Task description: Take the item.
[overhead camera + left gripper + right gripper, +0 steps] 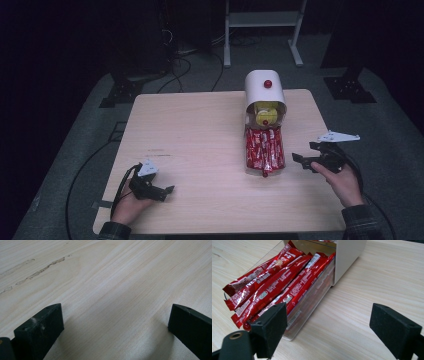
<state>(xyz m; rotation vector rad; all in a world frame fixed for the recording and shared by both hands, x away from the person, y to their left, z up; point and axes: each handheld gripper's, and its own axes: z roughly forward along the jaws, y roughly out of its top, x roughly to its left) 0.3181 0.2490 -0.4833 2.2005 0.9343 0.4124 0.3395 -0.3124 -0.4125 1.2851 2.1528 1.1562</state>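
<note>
Hovering with jaws spread and empty, the right gripper [309, 161] sits just right of the clear tray [312, 302] of red sachets [264, 149], whose long axis runs toward the white dispenser [265, 87]. Far off, the left gripper [159, 190] rests, jaws spread, on bare bench [112, 277]. Dispenser's yellow contents are unclear.

The table [200, 130] is pale, matt wood with visible grain. The sachets [274, 287] are glossy red foil in a clear plastic drawer [309, 305]. The holder [264, 86] looks smooth and white.
</note>
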